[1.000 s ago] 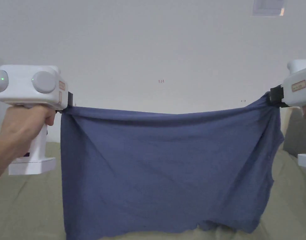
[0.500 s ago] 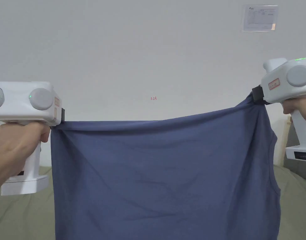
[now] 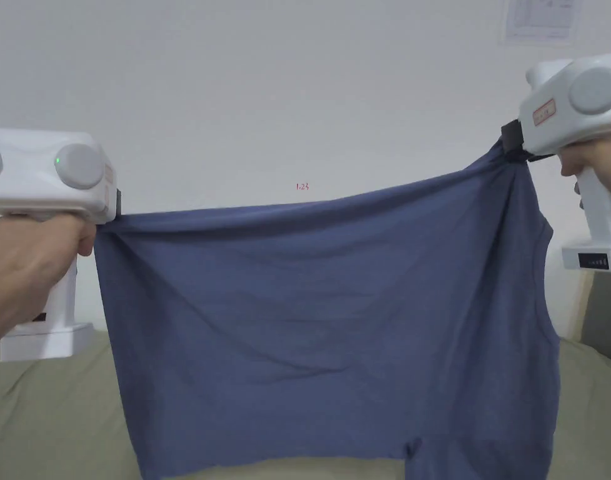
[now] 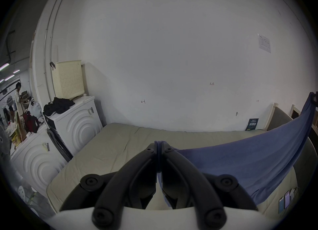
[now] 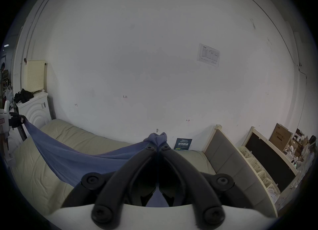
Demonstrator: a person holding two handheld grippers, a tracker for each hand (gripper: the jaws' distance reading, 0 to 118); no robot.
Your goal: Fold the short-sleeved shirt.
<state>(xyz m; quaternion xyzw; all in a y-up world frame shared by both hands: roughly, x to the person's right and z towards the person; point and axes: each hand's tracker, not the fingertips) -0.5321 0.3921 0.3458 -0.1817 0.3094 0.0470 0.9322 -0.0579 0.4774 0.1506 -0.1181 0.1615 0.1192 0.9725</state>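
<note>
A blue short-sleeved shirt point(image 3: 323, 325) hangs spread in the air between my two grippers, above a beige mattress point(image 3: 42, 412). My left gripper point(image 3: 118, 211) is shut on the shirt's upper left corner; its own view shows both jaws pinching a blue fold point(image 4: 159, 147). My right gripper point(image 3: 509, 145) is shut on the upper right corner, held higher than the left, with a bunch of cloth point(image 5: 157, 138) sticking out past its jaws. The top edge sags slightly between them. The shirt's lower edge hangs near the mattress.
A white wall point(image 3: 298, 94) stands right behind the mattress. White cabinets point(image 4: 74, 123) with dark clothes on top stand to the left. A padded headboard point(image 5: 223, 154) and shelving with baskets point(image 5: 254, 164) line the right side. Phones point(image 4: 285, 201) lie on the mattress at the right.
My right gripper has risen well above the left, tilting the shirt's top edge. The shirt stays held at both corners, and its hem has lifted.
</note>
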